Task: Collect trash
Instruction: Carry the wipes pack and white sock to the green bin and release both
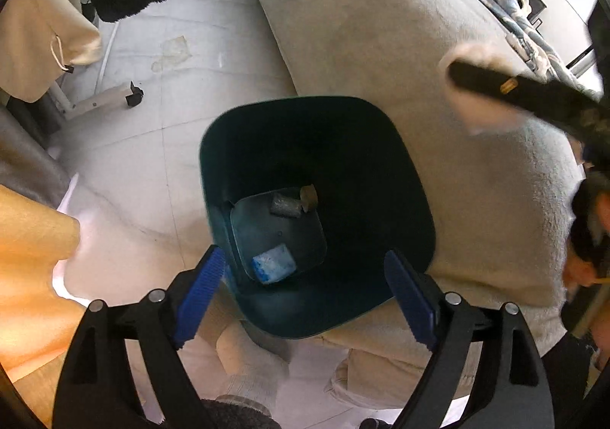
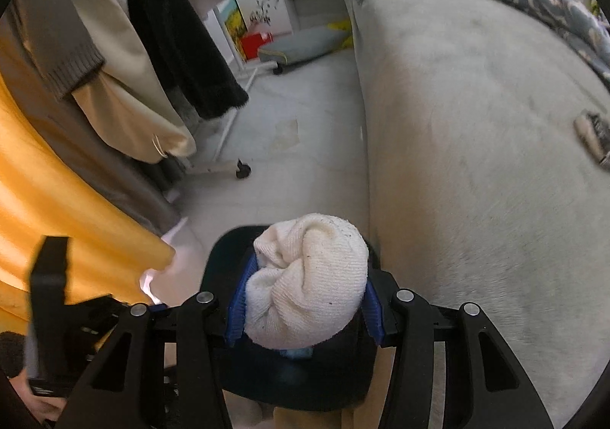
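Observation:
A dark teal trash bin [image 1: 316, 147] stands on the floor against the bed. In it lie a blue-white wrapper [image 1: 273, 263], a grey roll [image 1: 285, 205] and a brown piece [image 1: 309, 196]. My left gripper [image 1: 305, 292] is open and empty, just above the bin's near rim. My right gripper [image 2: 305, 299] is shut on a balled-up white cloth [image 2: 305, 276] and holds it over the bin [image 2: 305, 383]. In the left wrist view the right gripper's finger [image 1: 533, 97] and the cloth [image 1: 480, 86] appear blurred at the right, above the bed.
A bed with a pale fleece cover [image 2: 476, 124] fills the right side; a small flat object [image 2: 593, 137] lies on it. A clothes rack with hanging coats [image 2: 152, 48] and a wheeled foot [image 2: 242, 170] stands left. An orange cloth [image 2: 57, 200] hangs near left.

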